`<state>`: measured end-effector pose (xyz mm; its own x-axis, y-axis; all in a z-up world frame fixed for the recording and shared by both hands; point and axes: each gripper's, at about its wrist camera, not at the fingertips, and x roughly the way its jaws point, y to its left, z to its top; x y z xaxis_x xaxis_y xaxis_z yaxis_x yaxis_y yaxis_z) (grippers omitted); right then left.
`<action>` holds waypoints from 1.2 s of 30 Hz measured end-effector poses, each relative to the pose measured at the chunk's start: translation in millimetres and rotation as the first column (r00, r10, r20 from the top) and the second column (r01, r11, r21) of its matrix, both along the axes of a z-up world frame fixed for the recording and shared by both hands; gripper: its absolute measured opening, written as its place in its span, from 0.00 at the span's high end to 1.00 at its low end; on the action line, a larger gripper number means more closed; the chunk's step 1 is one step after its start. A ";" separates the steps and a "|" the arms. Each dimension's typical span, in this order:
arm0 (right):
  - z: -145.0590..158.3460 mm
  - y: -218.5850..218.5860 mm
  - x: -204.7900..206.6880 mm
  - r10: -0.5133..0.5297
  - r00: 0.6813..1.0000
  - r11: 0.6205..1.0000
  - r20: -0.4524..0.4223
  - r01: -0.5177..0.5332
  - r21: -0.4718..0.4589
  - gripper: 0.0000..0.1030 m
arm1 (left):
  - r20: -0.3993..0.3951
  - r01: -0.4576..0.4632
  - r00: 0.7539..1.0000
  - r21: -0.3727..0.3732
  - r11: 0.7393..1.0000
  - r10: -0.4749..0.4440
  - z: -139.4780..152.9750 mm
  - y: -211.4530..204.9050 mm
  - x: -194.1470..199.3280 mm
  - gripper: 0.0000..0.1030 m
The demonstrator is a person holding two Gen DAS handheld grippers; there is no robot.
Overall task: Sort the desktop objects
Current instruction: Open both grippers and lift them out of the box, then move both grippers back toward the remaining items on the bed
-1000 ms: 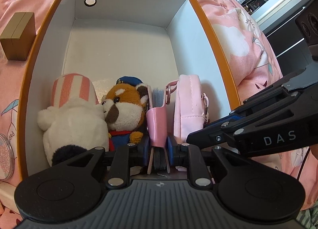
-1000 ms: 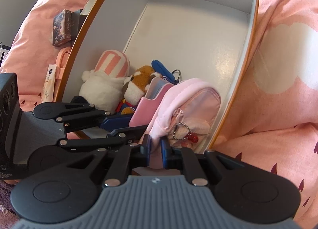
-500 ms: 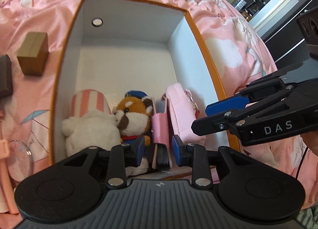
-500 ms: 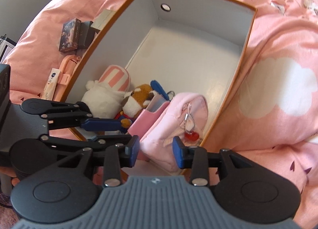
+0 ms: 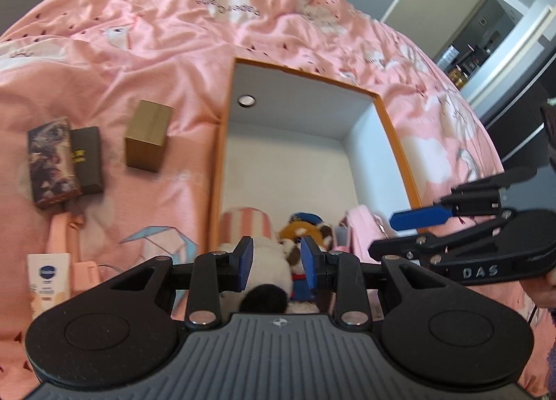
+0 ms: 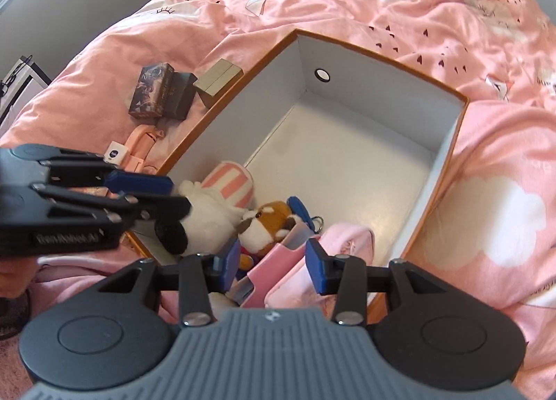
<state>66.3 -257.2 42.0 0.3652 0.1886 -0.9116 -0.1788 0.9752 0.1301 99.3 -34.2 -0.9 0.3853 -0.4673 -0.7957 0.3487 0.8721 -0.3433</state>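
Lifted both claws off pink card holder (image 6: 274, 269) and pink fabric pouch (image 6: 333, 261), left inside orange-rimmed white box (image 6: 448, 153); left claw (image 5: 277, 263) released, right claw (image 6: 272, 268) opening, empty. Probably freed for bed items.

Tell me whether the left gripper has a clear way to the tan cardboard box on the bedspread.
Probably yes. The tan cardboard box lies alone outside the storage box's wall, nothing on it, and the left gripper is open and empty.

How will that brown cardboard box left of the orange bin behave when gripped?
The brown cardboard box has flat sides and crisp edges, so probably stiff and easy to pinch. It looks small and plain, so likely light. Resting on the soft, wrinkled pink duvet, it may tip if nudged.
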 end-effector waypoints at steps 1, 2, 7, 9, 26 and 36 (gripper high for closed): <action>-3.0 2.9 1.1 0.006 1.000 1.000 -0.011 -0.007 -0.028 0.57 | 0.004 -0.012 1.000 0.001 1.000 0.012 1.5 5.1 0.6 0.68; -6.6 4.1 3.0 0.003 0.999 0.998 -0.032 -0.005 -0.057 0.57 | 0.007 -0.024 1.000 0.002 1.000 0.024 3.0 9.9 1.1 0.67; -26.5 0.1 6.6 -0.032 0.992 0.993 -0.121 0.018 -0.113 0.57 | 0.001 -0.066 0.998 -0.007 0.998 0.066 1.7 27.6 4.4 0.67; -32.1 -2.4 7.1 -0.044 0.990 0.992 -0.136 0.027 -0.120 0.57 | -0.009 -0.072 0.997 -0.010 0.997 0.072 -1.5 30.8 6.5 0.67; -50.5 -5.7 19.9 -0.104 0.965 0.994 -0.242 0.091 -0.066 0.71 | -0.123 -0.066 0.990 -0.021 0.998 0.063 -34.8 40.1 27.7 0.67; -37.4 -16.2 15.3 -0.132 0.954 0.991 -0.269 0.121 -0.059 0.84 | -0.113 -0.061 0.992 -0.036 0.998 0.056 -31.0 37.7 33.7 0.67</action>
<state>81.6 -273.4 4.6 0.1207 0.1168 -0.9858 -0.0170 0.9932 0.1155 133.1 3.5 -31.9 0.3227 -0.4780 -0.8169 0.2549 0.8751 -0.4114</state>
